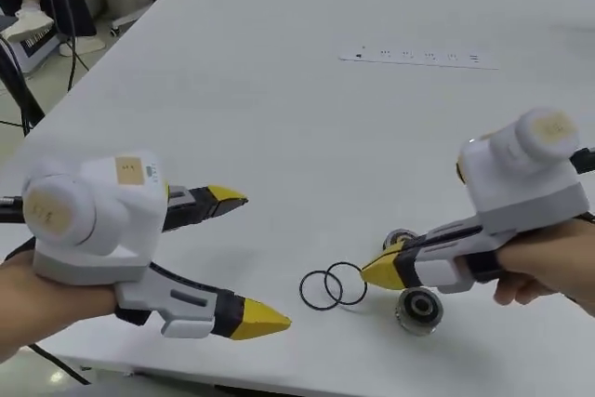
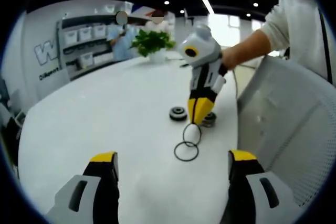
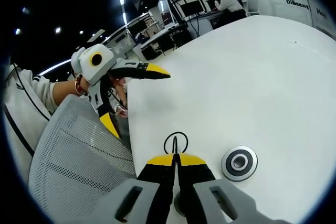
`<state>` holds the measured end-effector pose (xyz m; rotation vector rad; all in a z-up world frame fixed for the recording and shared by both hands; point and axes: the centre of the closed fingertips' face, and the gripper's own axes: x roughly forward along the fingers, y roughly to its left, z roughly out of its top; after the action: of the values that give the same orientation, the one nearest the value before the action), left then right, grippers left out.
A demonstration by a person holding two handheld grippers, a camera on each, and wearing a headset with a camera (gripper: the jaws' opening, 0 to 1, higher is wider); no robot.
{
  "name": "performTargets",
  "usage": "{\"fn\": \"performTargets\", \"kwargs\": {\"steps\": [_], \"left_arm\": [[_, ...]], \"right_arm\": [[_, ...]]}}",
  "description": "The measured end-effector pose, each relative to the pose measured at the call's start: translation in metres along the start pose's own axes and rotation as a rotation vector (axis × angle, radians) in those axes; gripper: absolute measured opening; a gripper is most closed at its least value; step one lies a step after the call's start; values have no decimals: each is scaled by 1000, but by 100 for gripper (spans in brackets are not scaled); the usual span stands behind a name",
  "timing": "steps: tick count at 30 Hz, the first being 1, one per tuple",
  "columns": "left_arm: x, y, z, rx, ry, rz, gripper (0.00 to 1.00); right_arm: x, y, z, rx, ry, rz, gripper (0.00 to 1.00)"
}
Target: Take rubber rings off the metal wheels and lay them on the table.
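Two black rubber rings lie overlapping on the white table (image 1: 279,90): one (image 1: 321,290) lies free, and the other (image 1: 346,284) has its edge at the tips of my right gripper (image 1: 365,273), which is shut on it. In the right gripper view that ring (image 3: 176,142) loops out from the closed yellow tips (image 3: 176,157). One metal wheel (image 1: 420,309) lies just below the right gripper, and a second wheel (image 1: 400,239) is half hidden behind it. My left gripper (image 1: 251,259) stands open, left of the rings, with nothing between its jaws.
A white power strip (image 1: 418,56) lies far back on the table. The table's front edge runs just below the rings and wheels. A mesh chair (image 2: 294,129) stands beside the table. A potted plant (image 2: 152,40) sits at the far end.
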<state>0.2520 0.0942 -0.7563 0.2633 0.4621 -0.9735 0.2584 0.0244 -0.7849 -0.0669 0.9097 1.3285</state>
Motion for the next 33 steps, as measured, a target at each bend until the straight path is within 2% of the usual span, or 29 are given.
{"fn": "performTargets", "kwargs": {"steps": [10, 13, 16, 26, 29, 33], "left_arm": [[-5, -4, 2, -2, -9, 1, 87], [-6, -5, 5, -9, -21, 3, 87], [-7, -4, 7, -21, -33, 6, 87], [-10, -4, 9, -10, -33, 6, 87], [-10, -3, 10, -1, -34, 10, 87], [-11, -3, 12, -6, -40, 6, 87]], "right_arm": [[5, -10, -6, 7, 25, -50, 0], [3, -12, -8, -18, 35, -64, 0], [1, -14, -8, -12, 36, -74, 3], [-15, -11, -1, -31, 11, -93, 7], [-21, -12, 1, -48, 5, -116, 9], [-31, -12, 4, -46, -23, -122, 10]]}}
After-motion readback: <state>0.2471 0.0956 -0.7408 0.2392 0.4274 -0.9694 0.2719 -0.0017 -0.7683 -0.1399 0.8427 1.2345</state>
